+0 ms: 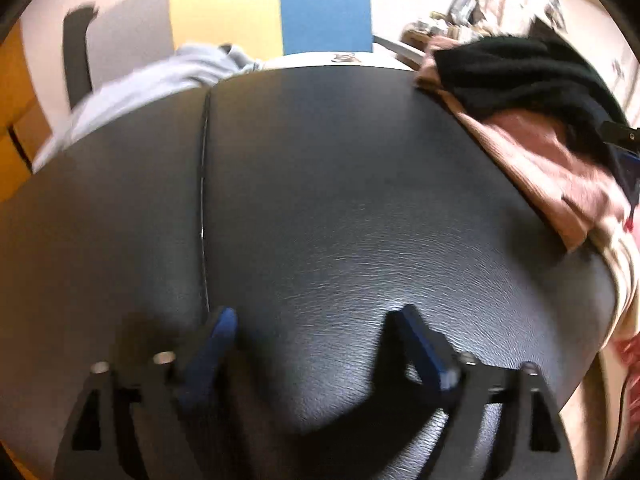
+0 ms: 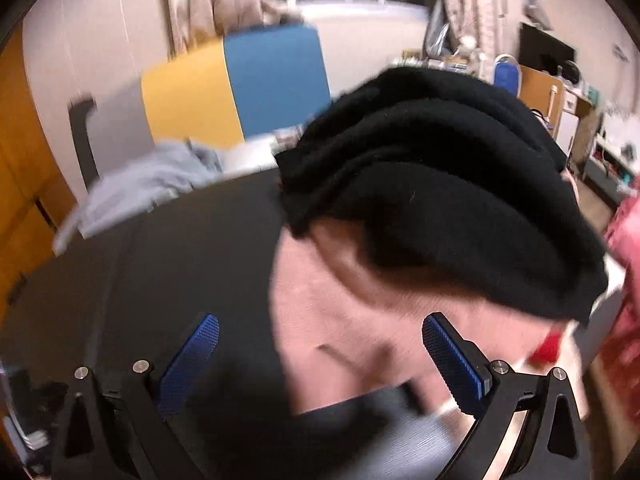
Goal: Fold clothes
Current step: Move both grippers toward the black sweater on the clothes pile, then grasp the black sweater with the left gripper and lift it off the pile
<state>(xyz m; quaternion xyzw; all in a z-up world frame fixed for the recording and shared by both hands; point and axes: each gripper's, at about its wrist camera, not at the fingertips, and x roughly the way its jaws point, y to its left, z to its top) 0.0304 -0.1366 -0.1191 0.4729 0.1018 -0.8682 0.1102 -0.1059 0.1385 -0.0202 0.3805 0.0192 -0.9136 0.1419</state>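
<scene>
Clothes: black (image 2: 440, 200) and pink (image 2: 340, 312) pieces lie stacked, seemingly folded, at the dark pad's (image 1: 340, 200) edge; a grey one (image 2: 152, 184) waits crumpled at the far side; both grippers (image 1: 316, 320) (image 2: 320, 340) gape wide, empty

A yellow-and-blue panel (image 2: 240, 88) stands behind the black textured surface (image 1: 340, 200).

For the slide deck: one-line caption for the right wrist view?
Open right gripper over a pink garment topped by a folded black garment on the dark table.
</scene>
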